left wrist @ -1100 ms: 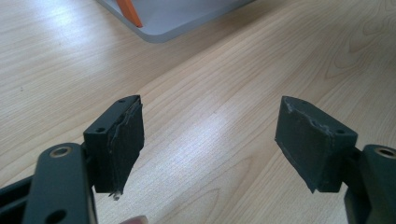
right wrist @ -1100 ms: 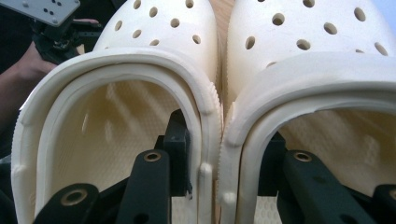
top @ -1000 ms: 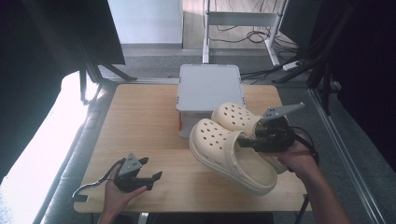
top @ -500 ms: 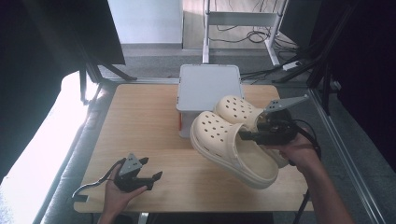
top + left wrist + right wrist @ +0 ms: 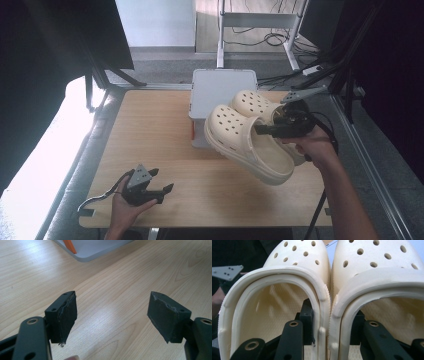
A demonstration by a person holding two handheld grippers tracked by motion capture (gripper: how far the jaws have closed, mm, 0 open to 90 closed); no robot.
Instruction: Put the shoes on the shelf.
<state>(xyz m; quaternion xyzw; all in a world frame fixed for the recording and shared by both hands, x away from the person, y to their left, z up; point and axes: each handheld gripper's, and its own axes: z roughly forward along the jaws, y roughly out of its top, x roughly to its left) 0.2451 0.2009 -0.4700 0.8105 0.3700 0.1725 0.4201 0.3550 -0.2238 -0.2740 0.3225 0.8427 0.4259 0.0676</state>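
Note:
Two cream clogs with holes in the toes hang side by side in the air, the near clog (image 5: 247,142) and the far clog (image 5: 255,105) over the right part of the wooden table (image 5: 150,130). My right gripper (image 5: 267,131) is shut on their two touching inner walls. In the right gripper view one jaw sits inside the left clog (image 5: 297,262) and the other inside the right clog (image 5: 374,262), with the right gripper (image 5: 330,322) pinching both walls together. My left gripper (image 5: 162,180) rests near the front left edge, open, and the left gripper (image 5: 112,315) has only bare wood between its jaws.
A grey lidded box (image 5: 222,87) with an orange latch (image 5: 70,246) stands at the table's far middle, just under and beside the clogs' toes. Metal table rails run along both sides. Cables and a stand's legs lie on the floor beyond.
My right gripper has lifted the pair of clogs higher and carried them toward the grey box. The left gripper has stayed where it was.

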